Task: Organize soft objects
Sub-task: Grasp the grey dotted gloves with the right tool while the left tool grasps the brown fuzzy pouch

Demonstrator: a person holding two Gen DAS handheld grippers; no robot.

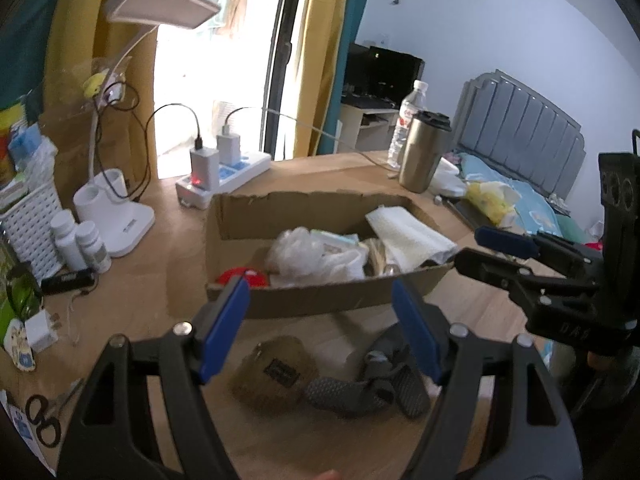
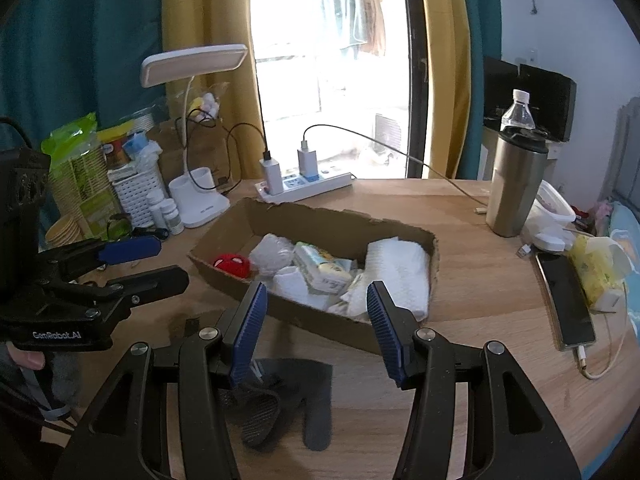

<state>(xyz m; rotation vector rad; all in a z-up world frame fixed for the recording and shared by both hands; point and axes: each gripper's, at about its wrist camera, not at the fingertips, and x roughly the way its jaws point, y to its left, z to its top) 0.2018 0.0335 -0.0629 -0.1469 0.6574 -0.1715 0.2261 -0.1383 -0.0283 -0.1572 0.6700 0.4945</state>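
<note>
At the left edge of the counter (image 1: 160,300) stand small hard things: white pill bottles (image 1: 82,246), a lamp base (image 1: 116,212) and scissors (image 1: 42,420). A wide sweep by the left gripper (image 1: 320,332), whose jaws stand spread with nothing between them, could knock these over.

In front of that gripper lies a brown fuzzy pouch (image 1: 272,376), rounded and limp, touching a grey mesh-patterned fabric piece (image 1: 360,388), crumpled and strappy. Because the two touch, a pinch on one may drag the other, and thin cloth could slip from the ribbed blue pads.

Behind them the torn cardboard box (image 2: 320,320) already holds soft items: a red knitted ball (image 2: 232,265), a crinkled plastic bag (image 2: 272,254), a wipes packet (image 2: 320,270) and a folded white towel (image 2: 396,276). Its light, ragged walls might slide or buckle if bumped.

The right gripper (image 2: 316,332) is also spread and empty, above the grey fabric. Both grippers sit near each other and could collide. Further right, a steel tumbler (image 2: 516,184) and phone (image 2: 568,304) risk a nudge.
</note>
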